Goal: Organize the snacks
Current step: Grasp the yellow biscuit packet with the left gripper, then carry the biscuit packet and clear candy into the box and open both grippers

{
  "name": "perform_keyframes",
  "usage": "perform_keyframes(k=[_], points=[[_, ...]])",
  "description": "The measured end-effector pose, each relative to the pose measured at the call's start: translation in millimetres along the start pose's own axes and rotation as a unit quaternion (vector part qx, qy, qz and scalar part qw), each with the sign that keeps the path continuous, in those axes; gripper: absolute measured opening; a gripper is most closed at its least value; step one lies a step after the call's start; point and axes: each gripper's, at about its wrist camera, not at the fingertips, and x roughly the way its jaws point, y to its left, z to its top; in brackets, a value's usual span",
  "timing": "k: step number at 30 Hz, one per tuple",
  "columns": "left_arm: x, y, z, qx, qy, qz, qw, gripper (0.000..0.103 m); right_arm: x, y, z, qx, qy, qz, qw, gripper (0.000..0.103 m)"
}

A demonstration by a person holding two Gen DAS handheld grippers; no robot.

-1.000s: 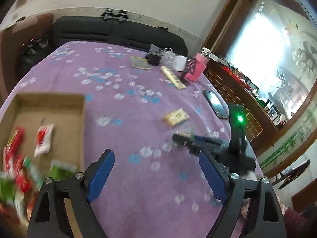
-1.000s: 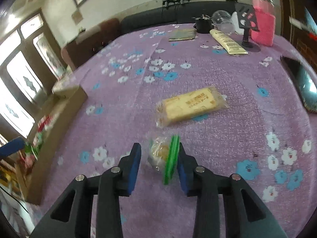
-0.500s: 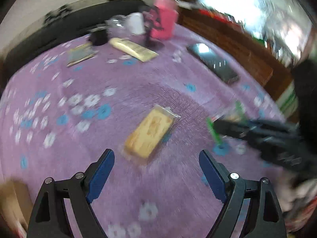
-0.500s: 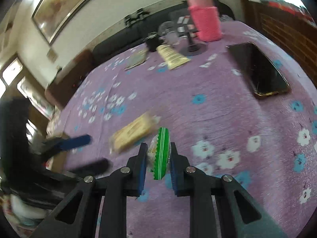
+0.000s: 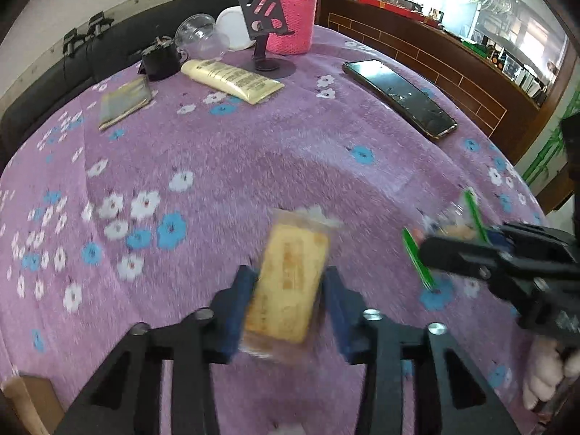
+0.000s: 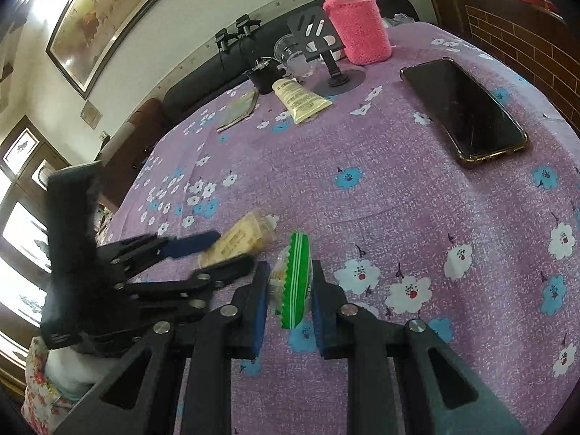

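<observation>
Lay under everything a table (image 5: 253, 166) in purple flowered cloth; stood at its far edge a pink-sleeved bottle (image 5: 295, 18), with a black phone stand (image 5: 266, 32) just in front of it and a clear cup (image 5: 201, 36) and a small black pot (image 5: 159, 61) beside that; showed at the near left corner a bit of cardboard box (image 5: 25, 395). Rested near the right edge a dark phone (image 5: 398, 98), well apart from the snacks; lay before the stand a cream tube (image 5: 232, 79), and to its left a flat greyish packet (image 5: 125, 101). Had just been closing, the left gripper (image 5: 286, 308), blue pads now pressed on both long sides of the yellow biscuit pack (image 5: 286, 286), toward the table's near edge; cannot tell whether the blurred pack still touched the cloth. Sat narrow, the right gripper (image 6: 288, 297), pinched on a small green-edged snack (image 6: 295, 279), just right of the biscuit pack and clear of the cloth.
</observation>
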Motion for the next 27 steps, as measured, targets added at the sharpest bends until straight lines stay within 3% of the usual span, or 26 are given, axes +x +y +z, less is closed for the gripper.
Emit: perform_keyframes(k=[12, 15, 19, 22, 24, 27], points=[[-35, -20, -51, -0.046, 0.002, -0.024, 0.9987, 0.041, 4, 4, -3, -0.007, 0.006, 0.0, 1.0, 0.02], [-32, -21, -49, -0.047, -0.005, -0.009, 0.9988, 0.052, 3, 4, -3, -0.007, 0.006, 0.001, 1.0, 0.02], [-21, -28, -42, -0.041, -0.017, 0.004, 0.999, 0.052, 3, 4, -3, -0.006, 0.006, 0.002, 1.0, 0.02], [-17, -40, -42, -0.015, -0.033, 0.035, 0.9987, 0.052, 3, 3, -3, -0.002, 0.007, 0.004, 1.0, 0.02], [-21, -38, -44, -0.032, -0.037, 0.019, 0.9986, 0.037, 4, 3, -4, -0.001, 0.006, 0.004, 1.0, 0.02], [-28, -30, -50, -0.055, -0.041, -0.004, 0.9976, 0.035, 5, 3, -4, 0.001, 0.009, 0.008, 1.0, 0.02]])
